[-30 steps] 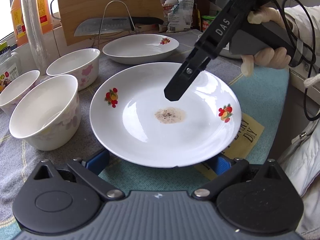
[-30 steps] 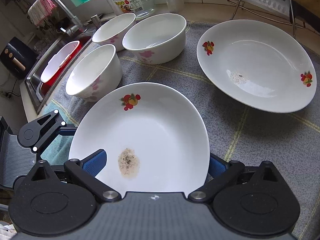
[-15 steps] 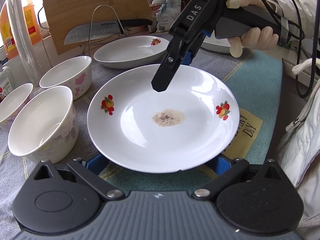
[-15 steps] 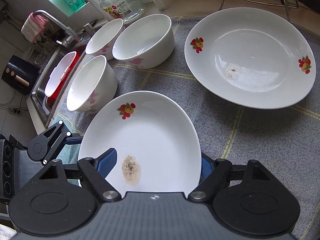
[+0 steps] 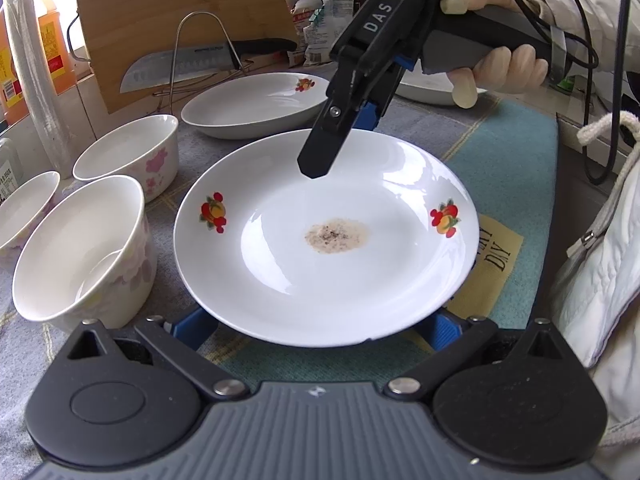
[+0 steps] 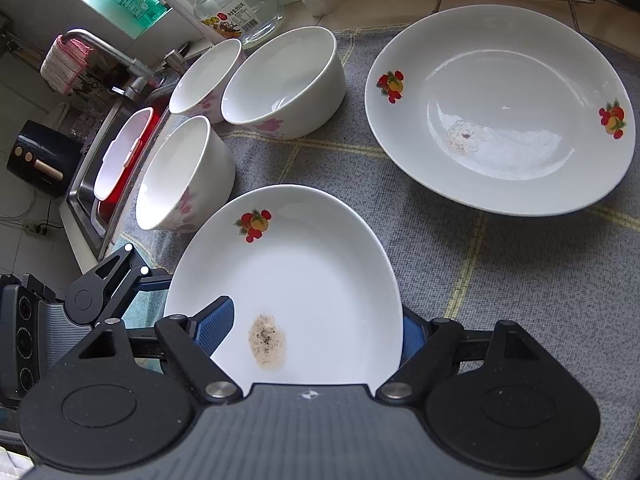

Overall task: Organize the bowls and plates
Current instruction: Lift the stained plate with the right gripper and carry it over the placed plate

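While the white plate [image 5: 328, 280] is clamped at its far rim by the right gripper [image 5: 340, 140], one blue pad above the rim and one below it, it is seen tilted over the grey and teal cloth [image 5: 508, 152], just beside the three bowls. Two fruit prints, red and orange with green leaves, are carried on its rim, and a brown speckled stain [image 5: 335, 235] is left in its middle. A second plate [image 6: 500, 108] with the same prints and a fainter smear is set flat on the cloth farther back, well apart from the first. The nearest bowl [image 5: 80, 252] and the two others [image 6: 280, 80] are white with pink flowers. "DAS" is read on the right gripper's black arm, "DIY" on a yellow patch of the cloth, and "SUPOR" faintly on the knife [image 5: 188, 64] against the wooden board [image 5: 180, 12]. The left gripper [image 5: 320, 326] is held wide apart below the plate's near edge, its blue pads partly hidden under the rim, so contact cannot be told. The label on the glass jar [image 6: 240, 4] is too small to read, and a further dish behind the gloved hand [image 5: 496, 68] is mostly hidden.
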Demonstrator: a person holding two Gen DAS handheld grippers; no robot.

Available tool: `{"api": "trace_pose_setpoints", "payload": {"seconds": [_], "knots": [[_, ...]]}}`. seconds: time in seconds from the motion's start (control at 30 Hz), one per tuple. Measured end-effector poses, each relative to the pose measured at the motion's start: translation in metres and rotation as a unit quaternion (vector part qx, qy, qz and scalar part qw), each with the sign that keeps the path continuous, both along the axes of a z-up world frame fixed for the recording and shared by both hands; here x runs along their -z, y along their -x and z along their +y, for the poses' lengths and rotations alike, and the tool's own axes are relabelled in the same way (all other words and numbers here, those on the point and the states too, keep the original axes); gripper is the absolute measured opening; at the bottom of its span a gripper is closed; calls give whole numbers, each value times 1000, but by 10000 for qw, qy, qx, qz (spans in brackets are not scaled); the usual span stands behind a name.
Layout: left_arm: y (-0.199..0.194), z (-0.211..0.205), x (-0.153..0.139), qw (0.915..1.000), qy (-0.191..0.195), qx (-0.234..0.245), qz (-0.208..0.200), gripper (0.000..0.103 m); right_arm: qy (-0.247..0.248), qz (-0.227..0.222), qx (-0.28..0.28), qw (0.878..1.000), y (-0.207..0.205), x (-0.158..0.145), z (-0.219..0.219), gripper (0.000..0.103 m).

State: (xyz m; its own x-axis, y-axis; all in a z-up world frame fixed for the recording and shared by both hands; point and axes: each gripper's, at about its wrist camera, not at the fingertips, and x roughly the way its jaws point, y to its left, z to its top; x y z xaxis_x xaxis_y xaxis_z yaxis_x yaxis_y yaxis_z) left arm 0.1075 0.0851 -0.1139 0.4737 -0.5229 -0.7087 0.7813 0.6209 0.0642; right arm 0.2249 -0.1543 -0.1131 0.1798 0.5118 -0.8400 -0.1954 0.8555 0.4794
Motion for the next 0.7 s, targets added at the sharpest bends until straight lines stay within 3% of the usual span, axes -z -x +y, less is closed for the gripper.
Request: {"api": "trace_pose_setpoints", "payload": {"seconds": [0.7], "knots": [[-13,10,0,9990,137,428,63,102,182,-144,20,9997,8,-3,6,87]]}}
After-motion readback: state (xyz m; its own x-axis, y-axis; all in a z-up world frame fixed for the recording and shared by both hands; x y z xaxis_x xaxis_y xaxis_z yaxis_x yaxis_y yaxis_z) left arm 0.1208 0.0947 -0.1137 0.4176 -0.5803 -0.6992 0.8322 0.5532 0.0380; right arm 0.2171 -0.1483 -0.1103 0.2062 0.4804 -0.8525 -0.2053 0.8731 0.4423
